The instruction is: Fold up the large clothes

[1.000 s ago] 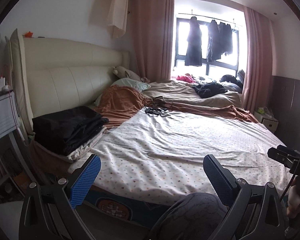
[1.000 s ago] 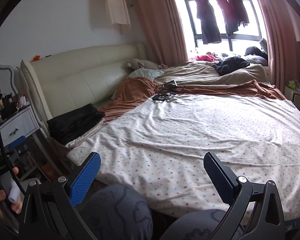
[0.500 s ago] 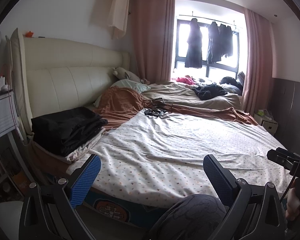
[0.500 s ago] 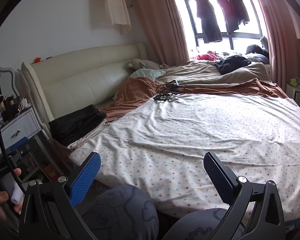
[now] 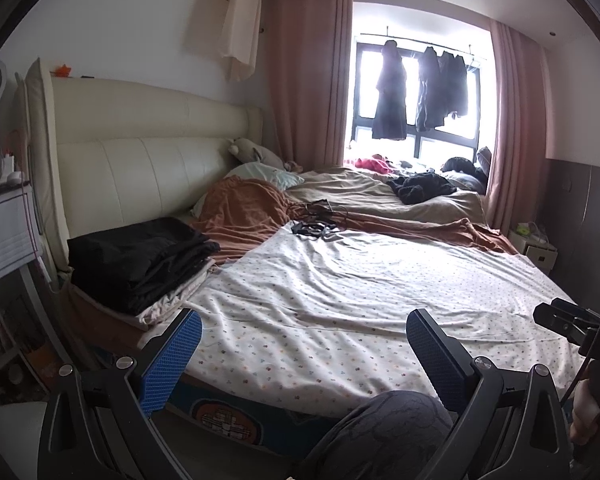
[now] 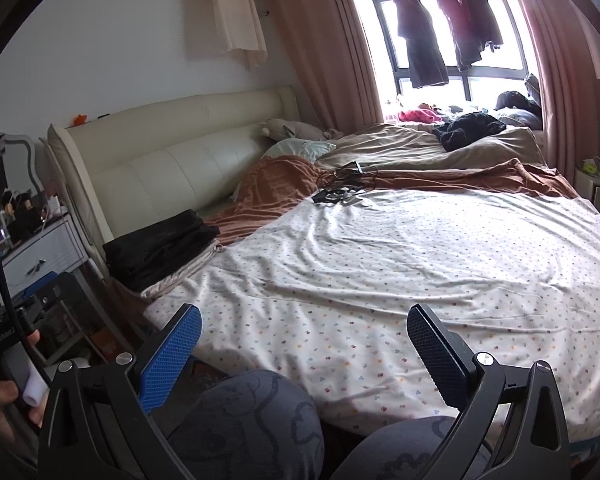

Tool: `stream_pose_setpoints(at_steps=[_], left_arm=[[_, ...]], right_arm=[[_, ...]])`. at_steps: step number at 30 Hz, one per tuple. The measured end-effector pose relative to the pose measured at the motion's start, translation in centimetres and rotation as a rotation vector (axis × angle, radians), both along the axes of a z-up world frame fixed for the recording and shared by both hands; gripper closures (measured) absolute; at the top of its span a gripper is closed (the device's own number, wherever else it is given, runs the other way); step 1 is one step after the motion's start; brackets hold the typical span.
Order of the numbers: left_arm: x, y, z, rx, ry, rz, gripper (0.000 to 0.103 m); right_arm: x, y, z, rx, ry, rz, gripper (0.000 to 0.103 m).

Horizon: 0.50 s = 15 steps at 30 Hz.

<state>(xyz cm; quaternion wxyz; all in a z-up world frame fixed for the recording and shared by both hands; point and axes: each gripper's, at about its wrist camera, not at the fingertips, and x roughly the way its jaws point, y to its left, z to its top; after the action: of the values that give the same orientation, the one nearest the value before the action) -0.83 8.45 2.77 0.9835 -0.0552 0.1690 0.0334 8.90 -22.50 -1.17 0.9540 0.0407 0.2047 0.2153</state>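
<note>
A stack of folded black clothes (image 5: 140, 260) lies on a pale folded cloth at the bed's near left corner; it also shows in the right wrist view (image 6: 160, 246). A loose black garment (image 5: 420, 190) lies on the far tan quilt by the window, seen too in the right wrist view (image 6: 466, 128). My left gripper (image 5: 300, 350) is open and empty, held off the bed's near edge. My right gripper (image 6: 300, 350) is open and empty, also short of the bed. Neither touches any cloth.
A white spotted sheet (image 5: 360, 300) covers the near bed. A rust blanket (image 5: 244, 212) and tangled black cables (image 5: 316, 224) lie behind it. A cream headboard (image 5: 140, 160) and a nightstand (image 5: 4, 232) stand left. Dark clothes (image 5: 390, 92) hang at the window. My knees (image 6: 252, 428) are below.
Both grippers have tilted slightly, so the bed sits a little differently in view. Nothing was taken hold of, and both stay open.
</note>
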Motion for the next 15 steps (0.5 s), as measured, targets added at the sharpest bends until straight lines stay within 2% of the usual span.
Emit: stream_pose_setpoints(at_steps=[15], left_arm=[[-0.30, 0.43, 0.19, -0.013, -0.006, 0.014, 0.000]], right_arm=[[-0.19, 0.30, 0.19, 0.003, 0.002, 0.004, 0.000]])
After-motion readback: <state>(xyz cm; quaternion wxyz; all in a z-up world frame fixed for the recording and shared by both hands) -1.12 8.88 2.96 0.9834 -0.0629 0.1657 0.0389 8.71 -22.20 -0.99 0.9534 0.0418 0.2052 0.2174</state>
